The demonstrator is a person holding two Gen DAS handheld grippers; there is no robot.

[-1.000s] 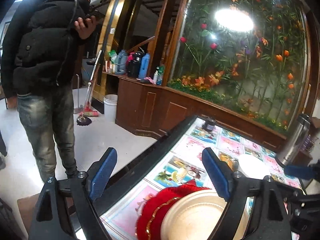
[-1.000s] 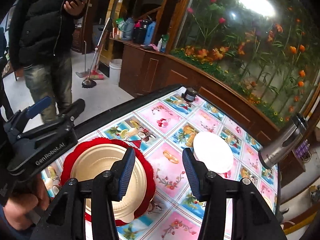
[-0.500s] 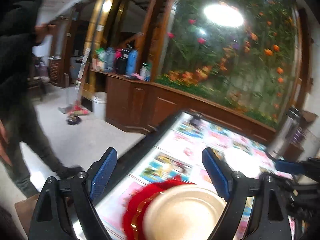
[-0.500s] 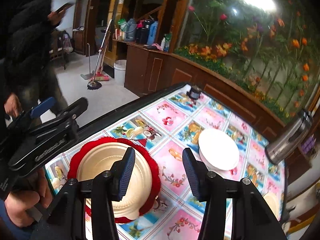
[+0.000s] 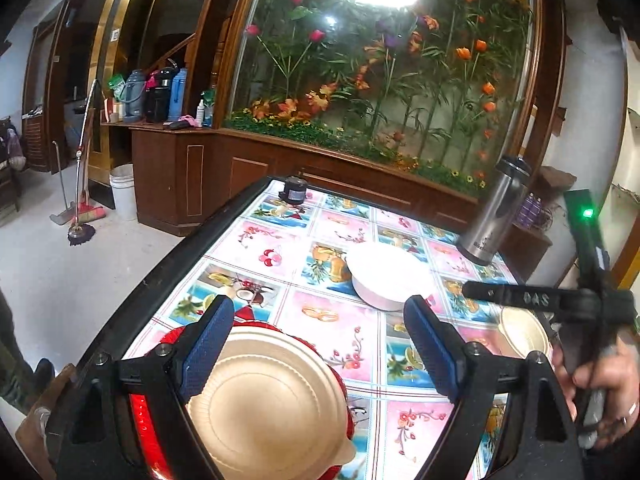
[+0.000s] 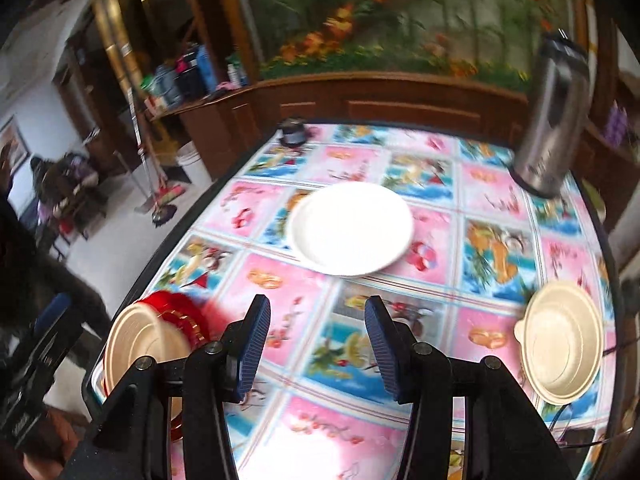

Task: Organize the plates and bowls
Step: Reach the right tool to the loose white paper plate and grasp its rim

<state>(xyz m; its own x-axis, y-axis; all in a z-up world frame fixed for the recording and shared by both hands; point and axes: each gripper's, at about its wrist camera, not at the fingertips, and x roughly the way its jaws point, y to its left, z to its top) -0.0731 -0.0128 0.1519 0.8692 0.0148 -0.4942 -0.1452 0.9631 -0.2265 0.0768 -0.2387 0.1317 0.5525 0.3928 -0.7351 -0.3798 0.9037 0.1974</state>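
Now both cameras look further along the table [image 5: 132,312] than a second ago: the standing person in the black jacket has dropped out of the left view, and a second tan bowl [image 6: 560,338] has come into sight at the table's right edge. The right view is blurred.

Nearest the left gripper [image 5: 320,344], a tan bowl [image 5: 268,408] sits inside the red plate [image 5: 140,420] at the near left corner of the table. The gripper's jaws stand wide apart above it, gripping nothing. The right gripper [image 6: 318,348] hangs over the bare flowered cloth with its jaws parted and empty.

At mid-table a white plate [image 6: 350,228] lies alone, well apart from both bowls. A steel flask [image 6: 552,128] stands at the far right and a small dark jar [image 6: 294,132] at the far edge.
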